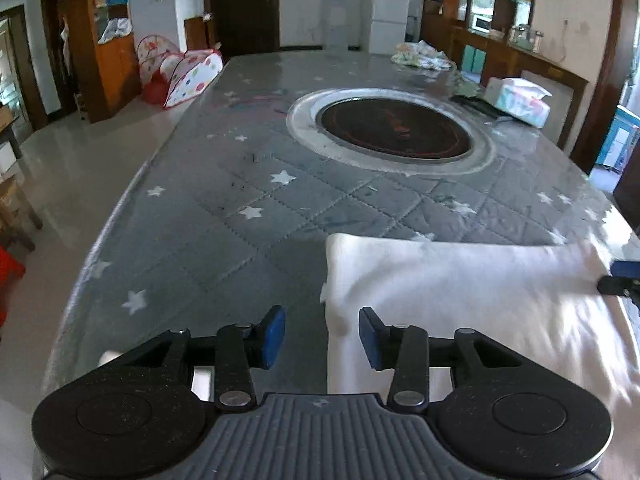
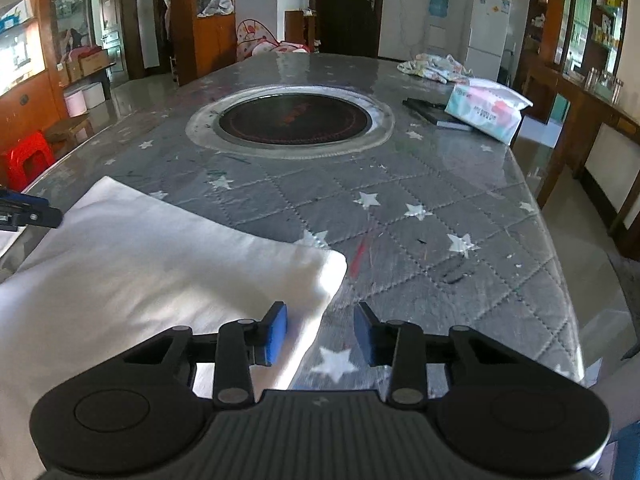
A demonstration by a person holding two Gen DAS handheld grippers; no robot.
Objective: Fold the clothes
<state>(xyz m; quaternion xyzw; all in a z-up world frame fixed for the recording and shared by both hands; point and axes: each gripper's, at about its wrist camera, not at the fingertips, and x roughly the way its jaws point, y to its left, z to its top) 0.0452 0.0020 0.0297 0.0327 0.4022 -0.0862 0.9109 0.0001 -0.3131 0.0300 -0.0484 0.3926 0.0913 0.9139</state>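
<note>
Two grippers you hold, left gripper (image 1: 322, 336) and right gripper (image 2: 320, 334), stand part-open and empty at the folded white cloth's (image 1: 460, 292) near corners on the grey star-quilted tabletop (image 1: 224, 216).

One white cloth, two grippers, one worktop

One folded white cloth (image 1: 460, 292) lies on one quilted grey worktop (image 1: 224, 216) with a single round dark hob (image 1: 394, 130) set into it. Two grippers are in sight: the left gripper (image 1: 322, 336) and the right gripper (image 2: 320, 334), each with two blue-padded fingers (image 1: 274, 334). Farther back on the worktop sit one tissue pack (image 2: 486, 110), one dark flat book-like thing (image 2: 438, 114) and one bundle of patterned fabric (image 2: 436, 67). Beyond stand one white fridge (image 2: 486, 34) and one red stool (image 2: 26, 160).
</note>
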